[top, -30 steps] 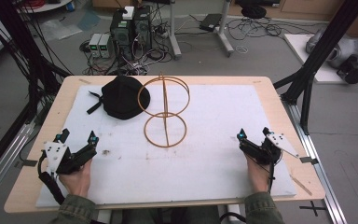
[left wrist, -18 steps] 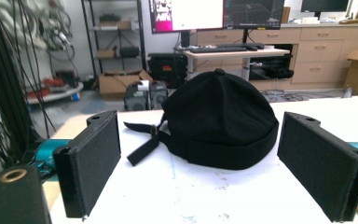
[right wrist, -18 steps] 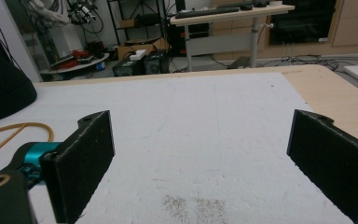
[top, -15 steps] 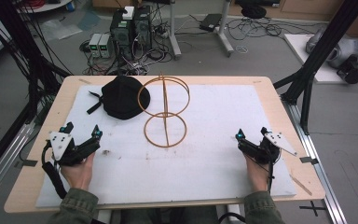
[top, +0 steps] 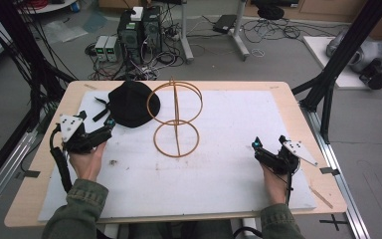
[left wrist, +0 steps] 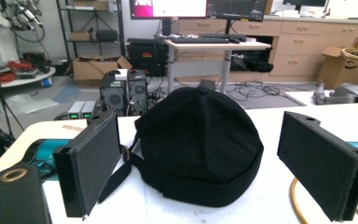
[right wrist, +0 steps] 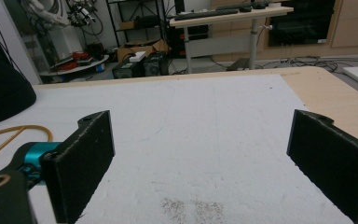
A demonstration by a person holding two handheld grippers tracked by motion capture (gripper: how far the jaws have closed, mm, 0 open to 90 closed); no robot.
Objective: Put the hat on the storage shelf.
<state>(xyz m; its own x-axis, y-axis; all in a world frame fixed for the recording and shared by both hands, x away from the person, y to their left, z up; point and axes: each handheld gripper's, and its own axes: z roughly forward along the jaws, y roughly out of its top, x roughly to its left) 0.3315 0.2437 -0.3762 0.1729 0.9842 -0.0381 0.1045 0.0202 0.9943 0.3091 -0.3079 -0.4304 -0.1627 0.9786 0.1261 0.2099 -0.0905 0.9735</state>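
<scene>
While our left gripper (top: 110,124) hovers with jaws spread just short of the black cap (top: 128,103), which lies at eleven o'clock beside the wire stand (top: 175,117), we judge the reach underway; next, close on its brim. Our right gripper (top: 267,147) waits open at four o'clock.

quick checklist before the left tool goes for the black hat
1. Left tool open: ok, jaws stand wide apart in the left gripper view.
2. Aimed at the black hat: ok, the hat sits centred between the jaws.
3. Contact with the hat: not yet; whether the tip touches it, cannot tell.
4. Gold wire stand clear of the hat: cannot tell, its upper ring overlaps the hat's edge in the high view.
5. Right tool out of the way: ok, open and resting on the white mat far right.
</scene>
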